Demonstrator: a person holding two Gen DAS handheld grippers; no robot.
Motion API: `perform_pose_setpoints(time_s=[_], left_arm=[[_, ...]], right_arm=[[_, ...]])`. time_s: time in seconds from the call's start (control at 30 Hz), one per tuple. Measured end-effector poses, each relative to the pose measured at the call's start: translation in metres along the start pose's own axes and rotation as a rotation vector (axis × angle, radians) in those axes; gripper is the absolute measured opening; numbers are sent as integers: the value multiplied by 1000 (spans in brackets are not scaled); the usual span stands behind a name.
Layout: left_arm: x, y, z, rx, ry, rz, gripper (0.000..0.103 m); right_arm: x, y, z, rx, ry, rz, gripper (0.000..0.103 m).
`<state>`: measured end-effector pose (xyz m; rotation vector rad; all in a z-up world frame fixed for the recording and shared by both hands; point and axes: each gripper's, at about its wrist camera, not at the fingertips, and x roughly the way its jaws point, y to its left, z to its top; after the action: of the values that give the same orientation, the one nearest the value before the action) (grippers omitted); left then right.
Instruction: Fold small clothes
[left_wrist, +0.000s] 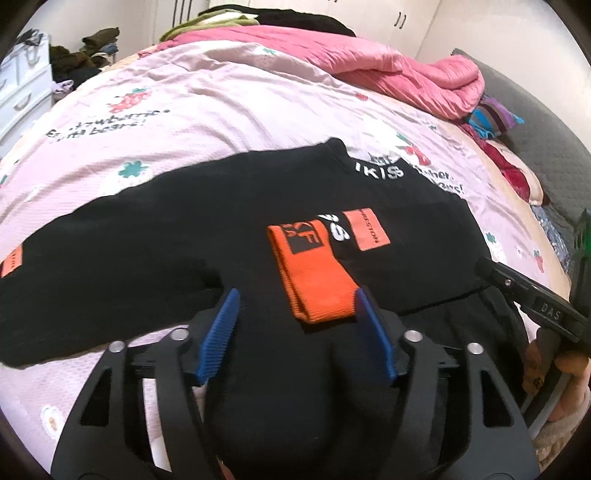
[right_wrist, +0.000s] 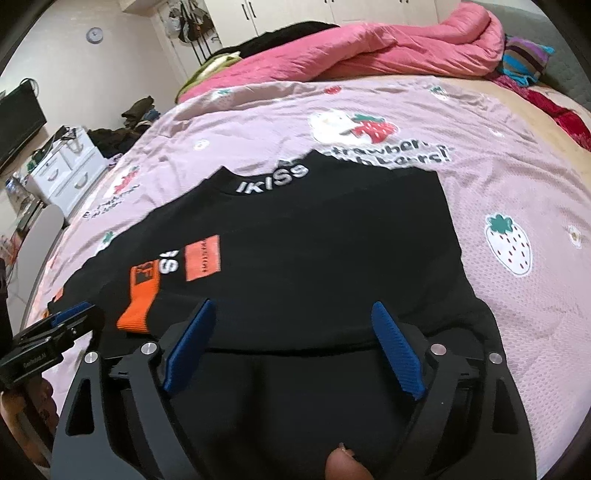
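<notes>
A black sweatshirt (left_wrist: 177, 229) with white "IKISS" lettering on the collar and orange patches lies flat on the pink bedsheet; it also shows in the right wrist view (right_wrist: 332, 251). One sleeve is folded across the chest, its orange cuff (left_wrist: 314, 273) pointing at the hem. My left gripper (left_wrist: 295, 299) is open just above the hem, the cuff beside its right finger. My right gripper (right_wrist: 293, 314) is open over the hem at the right half. Each gripper shows in the other's view: the right one (left_wrist: 524, 291), the left one (right_wrist: 70, 314).
The pink strawberry-print sheet (right_wrist: 517, 206) covers the bed. A bunched pink quilt (right_wrist: 369, 51) and a striped cloth (right_wrist: 524, 59) lie at the far side. White drawers (right_wrist: 66, 166) and a clothes pile (right_wrist: 136, 110) stand beyond the left edge.
</notes>
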<state>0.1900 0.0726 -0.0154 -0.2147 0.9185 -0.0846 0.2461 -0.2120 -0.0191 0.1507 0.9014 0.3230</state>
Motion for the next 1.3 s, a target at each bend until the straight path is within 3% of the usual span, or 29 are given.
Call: perform_pose_setpoints(time_s=[0.2,0.3,0.83,1.3], left_arm=[[-14,15,-6,-1,-19,49,85],[-21,24,-10,-9,-30,66,90],[-57,88,-22,-128,-97,144,93],[-69,140,-43,-255,-79,156,93]], right_arm=[[-19,16,3,-10,-61,52,96],[-25,22,4,0,-79,91,97],[-30,82,-9,-150,-114,129,98],[-22,136,-32,-293,-89,165,98]])
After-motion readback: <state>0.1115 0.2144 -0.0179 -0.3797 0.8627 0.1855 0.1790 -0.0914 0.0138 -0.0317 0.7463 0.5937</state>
